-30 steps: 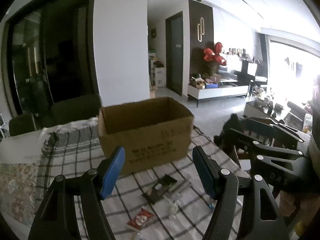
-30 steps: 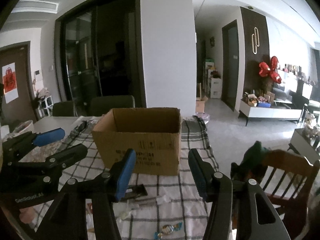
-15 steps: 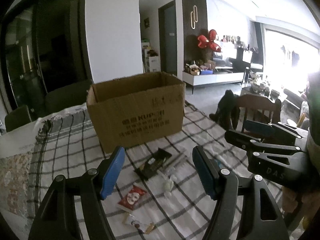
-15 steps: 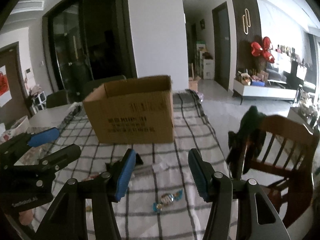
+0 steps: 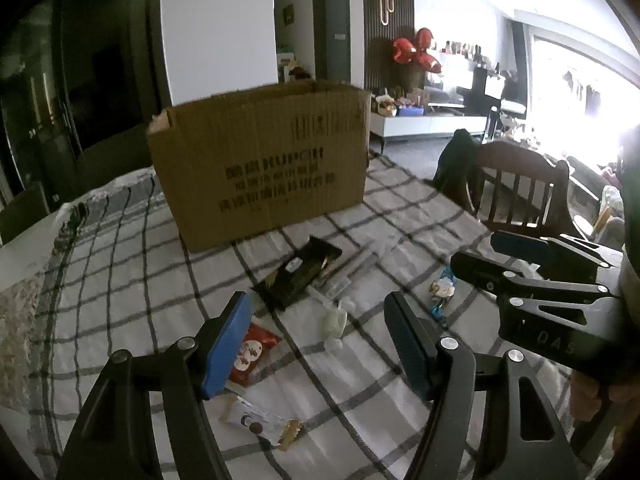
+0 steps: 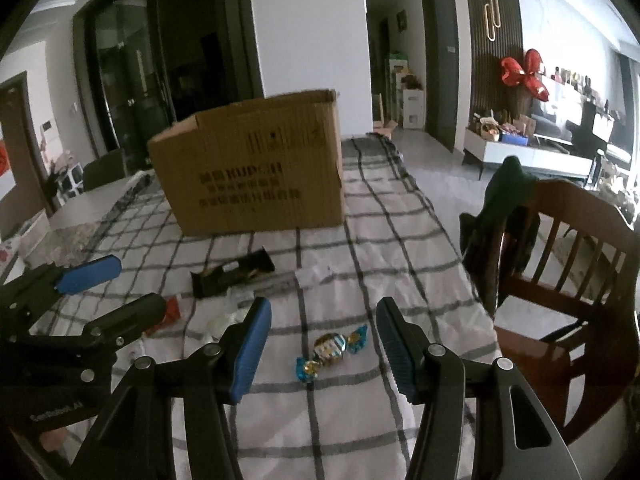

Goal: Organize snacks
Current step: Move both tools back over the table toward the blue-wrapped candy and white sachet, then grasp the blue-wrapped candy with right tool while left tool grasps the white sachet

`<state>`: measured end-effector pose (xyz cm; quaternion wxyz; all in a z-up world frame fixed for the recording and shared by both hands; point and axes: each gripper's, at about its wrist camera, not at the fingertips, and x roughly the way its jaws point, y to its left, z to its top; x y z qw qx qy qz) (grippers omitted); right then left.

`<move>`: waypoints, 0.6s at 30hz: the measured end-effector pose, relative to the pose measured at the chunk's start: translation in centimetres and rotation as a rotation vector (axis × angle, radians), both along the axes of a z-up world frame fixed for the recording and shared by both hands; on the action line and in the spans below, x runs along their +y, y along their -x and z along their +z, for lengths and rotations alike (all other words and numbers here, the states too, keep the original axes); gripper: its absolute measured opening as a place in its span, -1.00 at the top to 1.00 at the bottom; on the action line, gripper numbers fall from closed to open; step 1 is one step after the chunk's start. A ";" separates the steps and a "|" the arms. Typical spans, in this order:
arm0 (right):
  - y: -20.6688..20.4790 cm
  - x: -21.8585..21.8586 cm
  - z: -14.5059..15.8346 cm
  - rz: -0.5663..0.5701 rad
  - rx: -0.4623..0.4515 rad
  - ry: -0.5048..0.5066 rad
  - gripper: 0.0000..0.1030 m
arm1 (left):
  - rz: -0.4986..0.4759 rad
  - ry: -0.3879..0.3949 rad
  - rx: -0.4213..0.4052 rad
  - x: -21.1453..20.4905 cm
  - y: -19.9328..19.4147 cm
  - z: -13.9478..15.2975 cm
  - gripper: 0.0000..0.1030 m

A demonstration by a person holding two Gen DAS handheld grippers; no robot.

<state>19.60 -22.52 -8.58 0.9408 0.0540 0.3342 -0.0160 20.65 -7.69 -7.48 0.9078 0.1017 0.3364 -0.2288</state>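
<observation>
With both tools hovering low over the checked table (image 6: pixel 400 240), nothing is gripped yet. The right tool (image 6: pixel 320 342) has its blue fingers spread wide, empty, and the blue-and-gold wrapped candy (image 6: pixel 330 352) lies on the cloth right between and just beyond them. The left tool (image 5: pixel 316 336) is spread apart too, also empty; the red packet (image 5: pixel 252 354) sits just beside its left finger, half tucked behind the pad, a pale little sweet (image 5: pixel 334 322) rests ahead between the fingers, and a white-and-brown wrapper (image 5: pixel 260 426) lies nearest of all, below them.

Further ahead, the black packet (image 5: pixel 300 276) lies flat with clear wrappers (image 5: pixel 352 272) touching its right side. Beyond everything stands the cardboard box (image 5: pixel 260 168), open-topped, presumably where the snacks go.

The risks? That candy is small and slick-looking: close off-centre and it may squirt out sideways, or the fingers may pinch the cloth and drag the neighbours along. The two tools sit near each other, so a crossing reach could bump them. And the box wall is tall; a low carry could clip its rim.
</observation>
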 end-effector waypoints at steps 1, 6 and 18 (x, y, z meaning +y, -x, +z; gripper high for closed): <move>-0.1 0.0 -0.3 0.000 0.008 -0.007 -0.08 | -0.002 -0.003 0.006 0.0 -0.1 -0.3 -0.28; -0.8 -0.2 -1.9 -0.001 0.051 -0.052 -0.08 | -0.012 -0.007 0.053 -0.4 -0.8 -2.1 -0.23; -2.0 -0.3 -4.2 -0.003 0.123 -0.097 0.07 | -0.017 -0.016 0.124 -1.4 -2.5 -4.6 0.05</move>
